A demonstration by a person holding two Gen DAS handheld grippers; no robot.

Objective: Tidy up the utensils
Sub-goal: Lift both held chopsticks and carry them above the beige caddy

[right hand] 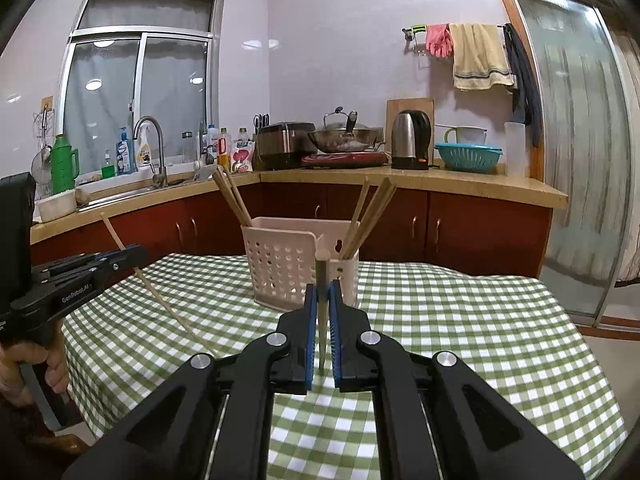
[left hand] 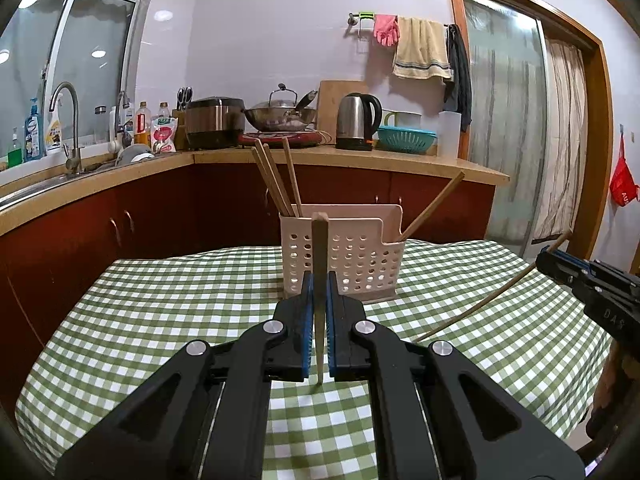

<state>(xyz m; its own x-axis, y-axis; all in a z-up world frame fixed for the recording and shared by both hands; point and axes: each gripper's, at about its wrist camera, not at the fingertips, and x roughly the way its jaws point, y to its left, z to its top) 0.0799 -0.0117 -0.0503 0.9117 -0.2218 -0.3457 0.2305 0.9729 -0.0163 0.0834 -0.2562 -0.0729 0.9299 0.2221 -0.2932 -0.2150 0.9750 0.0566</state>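
A perforated pale plastic utensil holder [left hand: 352, 256] [right hand: 280, 268] stands on the green checked tablecloth [left hand: 160, 320] and has several wooden chopsticks [left hand: 276, 176] [right hand: 372, 216] leaning in its compartments. My left gripper [left hand: 319, 276] is shut on one chopstick [left hand: 319, 240], which stands upright between the blue pads, short of the holder. My right gripper [right hand: 322, 286] is shut on another chopstick [right hand: 322, 272], also upright and in front of the holder. Each gripper shows in the other's view: the right gripper [left hand: 540, 258] with its slanted chopstick [left hand: 480, 304], the left gripper [right hand: 142, 254] with its chopstick [right hand: 168, 308].
A hand [right hand: 56, 372] grips the left tool's handle at the table's left edge. Behind the table runs a kitchen counter [left hand: 360, 156] with sink, rice cooker, wok, kettle [left hand: 356, 120] and teal colander. A glass door [left hand: 520, 132] is at the right.
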